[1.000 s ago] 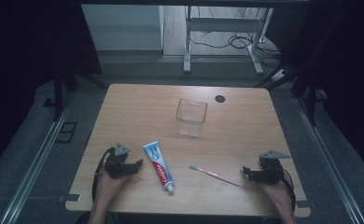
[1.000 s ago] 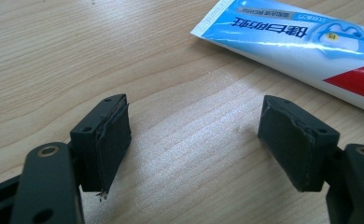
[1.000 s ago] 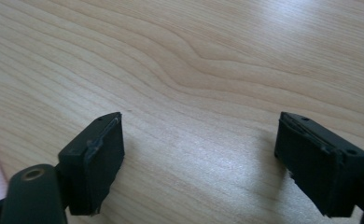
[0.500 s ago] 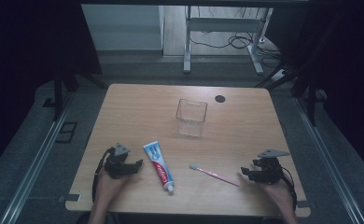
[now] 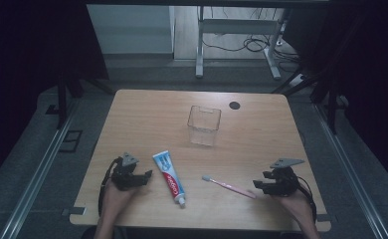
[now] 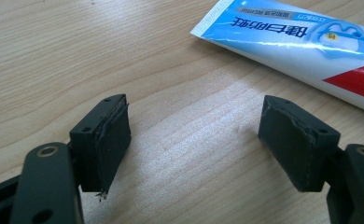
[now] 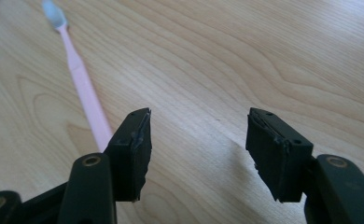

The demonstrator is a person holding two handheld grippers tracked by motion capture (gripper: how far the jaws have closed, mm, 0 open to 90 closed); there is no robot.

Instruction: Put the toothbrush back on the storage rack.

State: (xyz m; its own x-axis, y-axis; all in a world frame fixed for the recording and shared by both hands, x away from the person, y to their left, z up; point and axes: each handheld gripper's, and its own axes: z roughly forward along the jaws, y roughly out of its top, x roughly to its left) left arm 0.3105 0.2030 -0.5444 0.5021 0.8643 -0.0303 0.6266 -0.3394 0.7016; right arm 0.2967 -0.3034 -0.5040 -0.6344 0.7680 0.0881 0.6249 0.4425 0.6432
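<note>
A pink toothbrush (image 5: 227, 185) lies on the wooden table (image 5: 147, 124) near its front edge, bristle end to the left. My right gripper (image 5: 258, 185) hovers at the handle's end. Its jaws have just been closing, but they stand apart with bare wood between them (image 7: 196, 140). The toothbrush (image 7: 82, 84) runs past the outside of the left jaw. A blue, white and red toothpaste tube (image 5: 169, 178) lies left of the brush. My left gripper (image 5: 147, 175) rests just left of it, open (image 6: 194, 135) and holding nothing. The tube (image 6: 301, 39) lies ahead of its jaws.
A clear, empty plastic container (image 5: 204, 125) stands upright at the table's middle. A small black disc (image 5: 235, 105) sits near the far edge. Beyond the table are dark floor, cables and metal legs.
My right gripper has lifted a little and edged toward the toothbrush handle. The left gripper, tube, brush and container have not moved.
</note>
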